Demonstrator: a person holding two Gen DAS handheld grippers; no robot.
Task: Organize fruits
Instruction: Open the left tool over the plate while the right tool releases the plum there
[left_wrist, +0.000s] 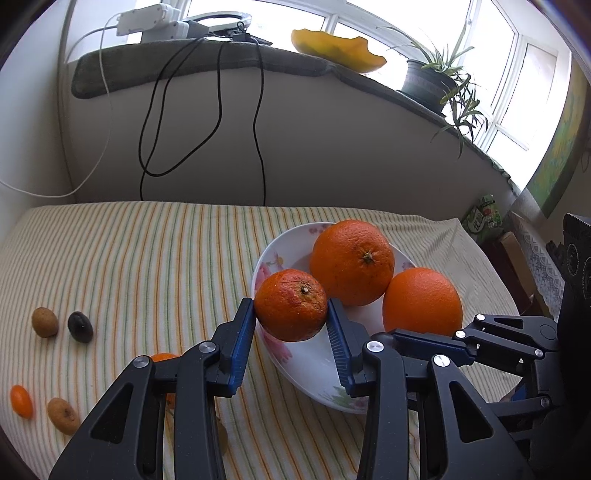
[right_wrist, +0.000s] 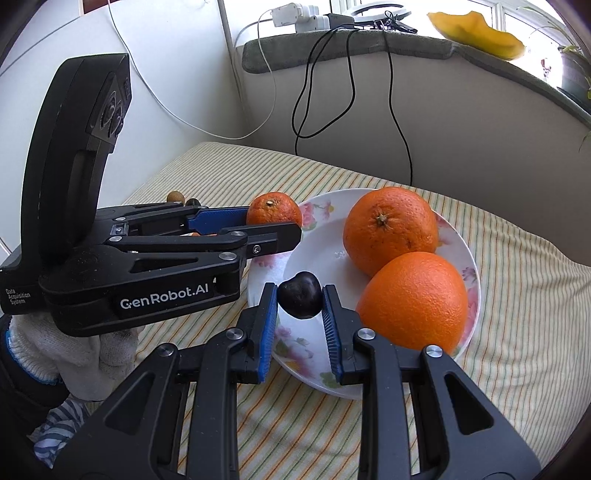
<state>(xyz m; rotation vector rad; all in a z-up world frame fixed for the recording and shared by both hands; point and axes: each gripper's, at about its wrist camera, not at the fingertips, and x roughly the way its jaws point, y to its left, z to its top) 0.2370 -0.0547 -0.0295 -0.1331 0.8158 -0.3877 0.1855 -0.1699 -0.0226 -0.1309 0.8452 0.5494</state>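
On the striped cloth (left_wrist: 147, 258), far left to right:

- Small loose fruits (left_wrist: 45, 322): two brown, one dark, one small orange one, lying well apart from the plate. Likely light and prone to roll; best pinched across the middle.
- Left claw (left_wrist: 291, 314): closed on a mandarin (left_wrist: 291, 309), blue pads pressing its two sides, held over the near-left rim of the plate. The skin looks wrinkled and soft, so it probably bruises under a hard squeeze; the grip across its widest part looks sound.
- Plate (right_wrist: 314, 266): white, flowered, shallow, probably breakable and easily tipped at the rim.
- Right claw (right_wrist: 300, 295): closed on a dark plum (right_wrist: 300, 294), held over the plate's near side. Smooth, glossy skin, probably slippery and easily squashed; a light pinch at mid-body suits it.
- Two large oranges (right_wrist: 390, 229): in the plate, touching each other, filling its right half. Firm, heavier, pebbled skin that should grip well.
- In the way: both claws crowd the plate's free left part, near each other; the oranges leave little bare room.
- Behind: hanging cables (left_wrist: 218, 110), a potted plant (left_wrist: 436, 77) on the sill.
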